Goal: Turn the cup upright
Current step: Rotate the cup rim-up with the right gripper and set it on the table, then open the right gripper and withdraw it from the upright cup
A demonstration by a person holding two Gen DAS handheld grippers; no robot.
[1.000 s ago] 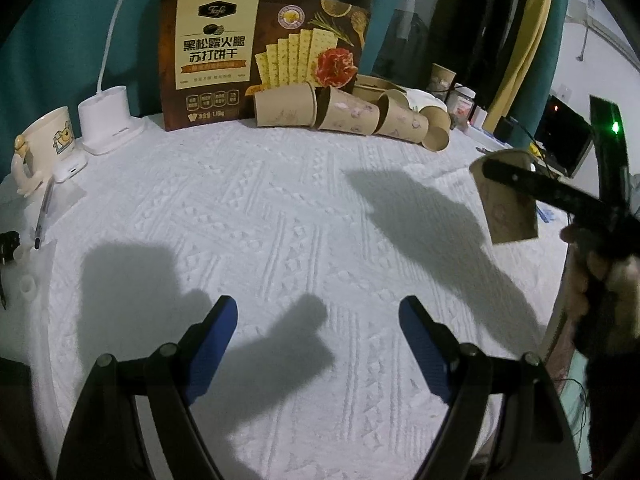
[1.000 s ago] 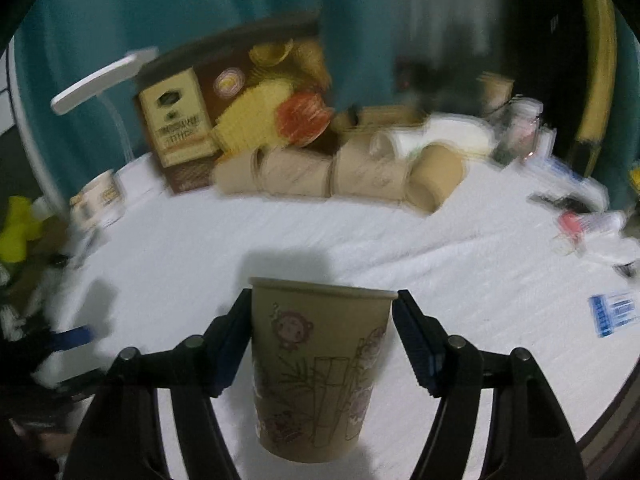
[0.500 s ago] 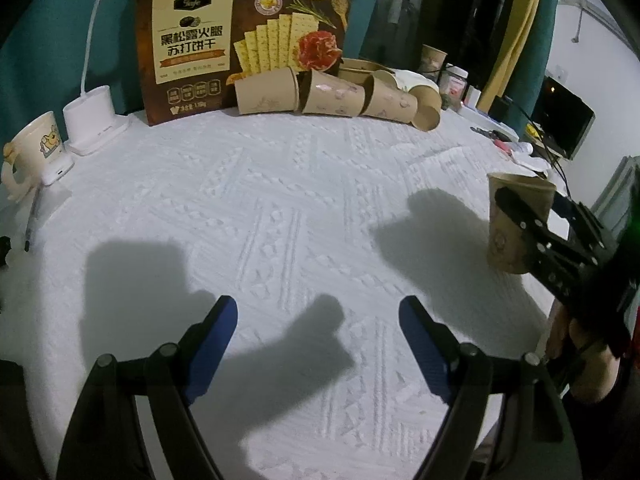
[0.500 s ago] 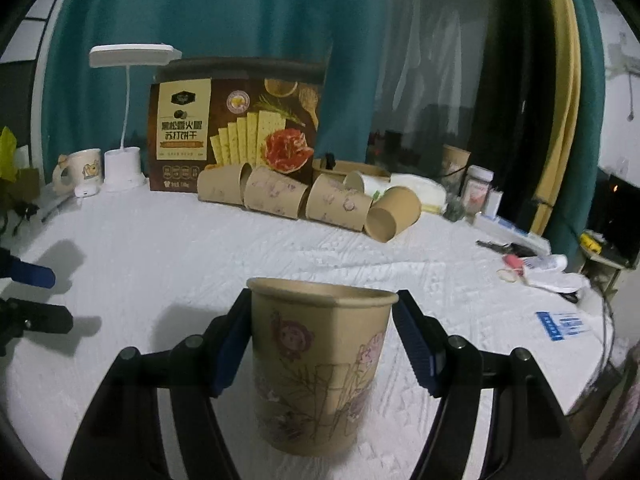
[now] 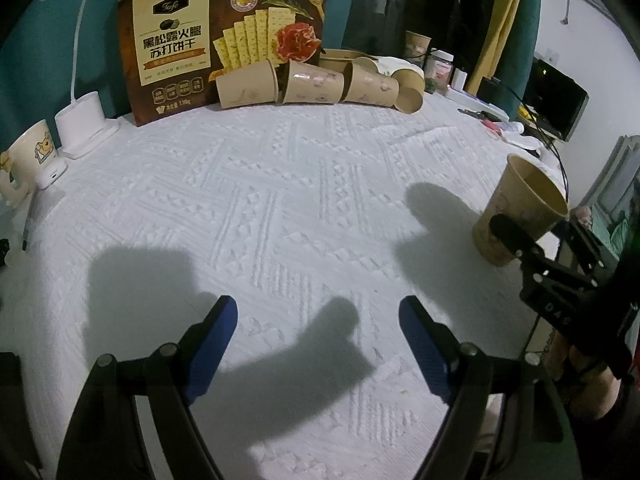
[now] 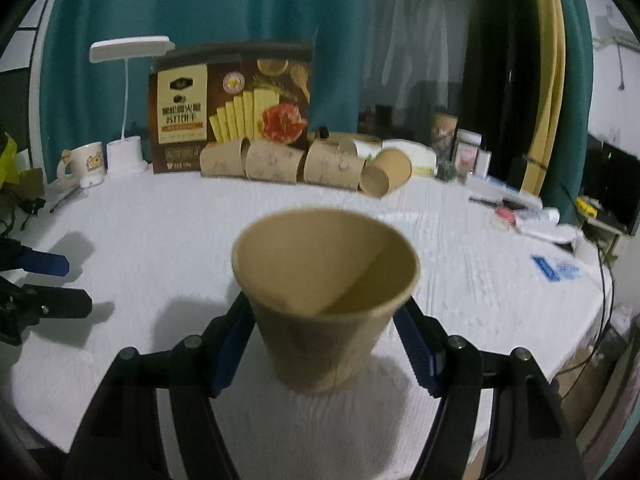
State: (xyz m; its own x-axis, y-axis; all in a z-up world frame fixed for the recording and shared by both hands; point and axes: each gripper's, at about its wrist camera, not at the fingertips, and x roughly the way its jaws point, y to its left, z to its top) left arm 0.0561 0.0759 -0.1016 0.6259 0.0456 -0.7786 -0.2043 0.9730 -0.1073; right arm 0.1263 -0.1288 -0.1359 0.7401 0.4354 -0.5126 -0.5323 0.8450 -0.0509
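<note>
A tan paper cup (image 6: pixel 326 300) stands mouth up on the white cloth, its base on the surface, between the blue pads of my right gripper (image 6: pixel 324 340). The pads sit at its sides, the left one touching, the right one close beside it. In the left wrist view the same cup (image 5: pixel 516 212) stands at the right with the right gripper's finger (image 5: pixel 516 236) across it. My left gripper (image 5: pixel 316 344) is open and empty, low over the cloth near the front.
Several paper cups (image 5: pixel 316 84) lie on their sides in a row before a cracker box (image 5: pixel 224 44) at the back. A white lamp base (image 5: pixel 82 124) and a mug (image 5: pixel 24 164) stand at back left. Small items (image 6: pixel 532 216) lie along the right edge.
The right gripper has lowered the cup from the air onto the cloth and now looks down into its mouth. The left gripper has stayed open in place.
</note>
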